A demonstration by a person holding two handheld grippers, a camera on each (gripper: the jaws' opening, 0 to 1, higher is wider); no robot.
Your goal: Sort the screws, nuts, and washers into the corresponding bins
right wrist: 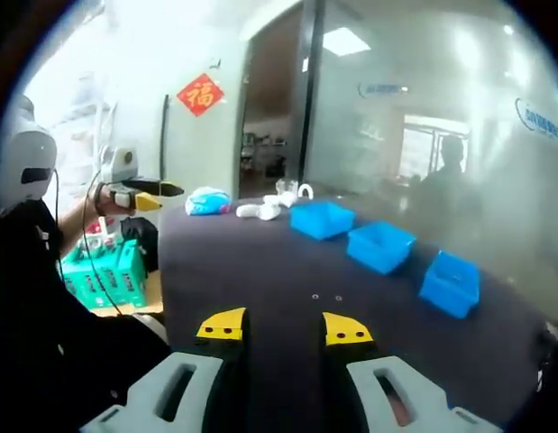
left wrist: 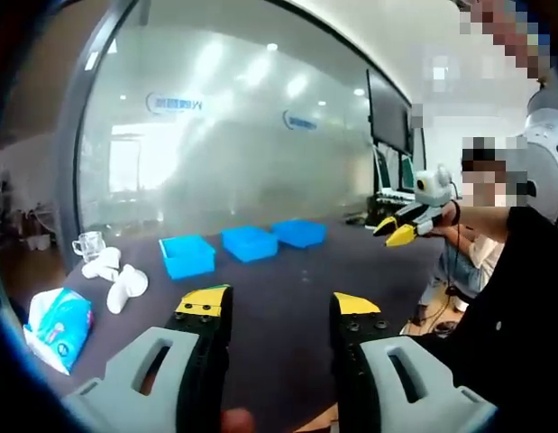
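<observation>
Three blue bins stand in a row on the dark table [left wrist: 288, 280]: left bin [left wrist: 187, 255], middle bin [left wrist: 250, 243], right bin [left wrist: 299, 232]. In the right gripper view the same bins run [right wrist: 322, 218], [right wrist: 379, 245], [right wrist: 452, 281]. Two tiny hardware pieces [right wrist: 325, 296] lie on the table ahead of my right gripper [right wrist: 284, 327], which is open and holds nothing. My left gripper [left wrist: 279, 305] is open too, over the table's near edge. Each gripper is seen from the other's view, raised in the air: right gripper [left wrist: 400, 233], left gripper [right wrist: 148, 194].
White rolled items [left wrist: 121, 280] [right wrist: 260, 209], a glass cup [left wrist: 87, 244] and a blue tissue pack [left wrist: 58, 325] [right wrist: 206, 200] sit at one end of the table. A green crate [right wrist: 107, 271] stands off that end. A glass wall runs behind the bins. A person in dark clothes [left wrist: 504, 307] holds the grippers.
</observation>
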